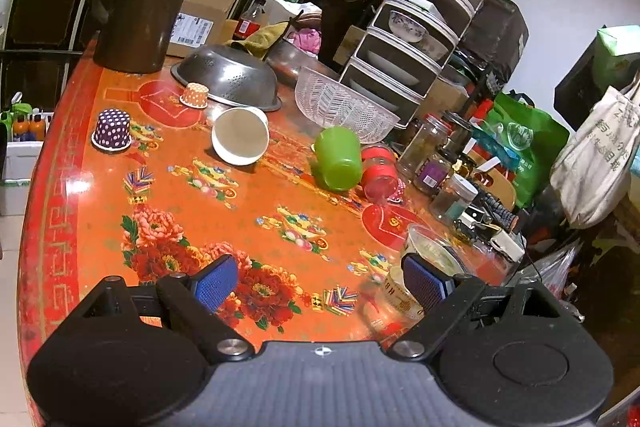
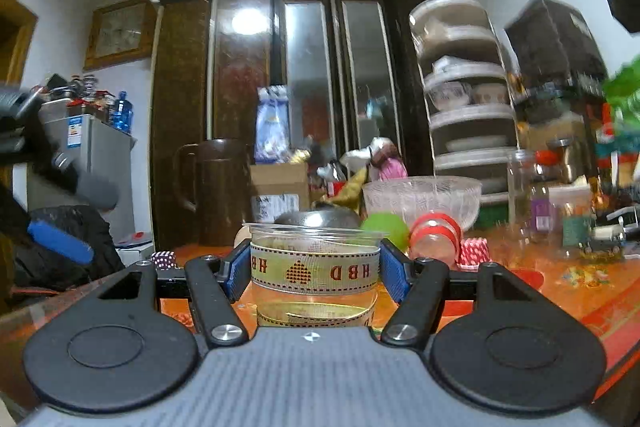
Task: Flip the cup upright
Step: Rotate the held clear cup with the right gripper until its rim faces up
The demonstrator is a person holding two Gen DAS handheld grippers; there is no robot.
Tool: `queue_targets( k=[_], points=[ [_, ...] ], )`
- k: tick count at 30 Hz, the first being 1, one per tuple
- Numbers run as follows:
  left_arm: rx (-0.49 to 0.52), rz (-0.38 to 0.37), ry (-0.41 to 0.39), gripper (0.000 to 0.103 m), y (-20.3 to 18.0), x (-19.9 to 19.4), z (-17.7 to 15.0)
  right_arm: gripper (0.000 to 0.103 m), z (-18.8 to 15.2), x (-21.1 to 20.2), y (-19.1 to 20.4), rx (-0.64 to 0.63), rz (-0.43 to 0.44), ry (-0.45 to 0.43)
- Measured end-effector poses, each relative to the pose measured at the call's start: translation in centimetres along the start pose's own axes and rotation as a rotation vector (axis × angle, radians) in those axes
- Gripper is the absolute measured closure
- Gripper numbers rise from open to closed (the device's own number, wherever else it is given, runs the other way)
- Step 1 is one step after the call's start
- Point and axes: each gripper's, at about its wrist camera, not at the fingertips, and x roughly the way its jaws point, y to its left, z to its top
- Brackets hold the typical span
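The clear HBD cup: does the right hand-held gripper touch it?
Touching. The right wrist view shows the right hand-held gripper with both blue pads pressed against the clear HBD cup.

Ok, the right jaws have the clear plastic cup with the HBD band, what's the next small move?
Probably open the right gripper and back away. The clear plastic cup with the HBD band already stands rim-up between its jaws, seemingly on the orange floral table, so it looks ready for release.

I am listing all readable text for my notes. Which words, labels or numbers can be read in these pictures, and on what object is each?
"HBD": band on the clear plastic cup between the right gripper pads.
Tote bag: Chinese print, not readable.
Cardboard box shipping label: too small.
Jar label: blurred.
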Motion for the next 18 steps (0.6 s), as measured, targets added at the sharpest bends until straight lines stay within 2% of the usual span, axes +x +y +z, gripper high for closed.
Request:
queue_targets(
  k=[3, 5, 8, 18],
  points=[
    [-0.013, 0.001, -0.001, 0.011, 0.4, 0.1, -0.2, 0.037, -0.8, -0.7, 1.6, -0.138, -0.016, -0.074],
    [-0.019, 0.001, 0.0, 0.011, 0.5, 0.2, -0.4, 0.037, -1.3, -0.8, 2.3, -0.194, -0.036, -0.092],
    [-0.02, 0.001, -0.001, 0.011, 0.6, 0.3, -0.5, 0.037, -1.3, -0.7, 2.2, -0.156, -0.004, -0.091],
    [-0.029, 0.007, 0.002, 0.011, 0.7, 0.6, -0.9, 0.037, -2.1, -0.9, 2.4, -0.125, 0.02, -0.094]
  ],
)
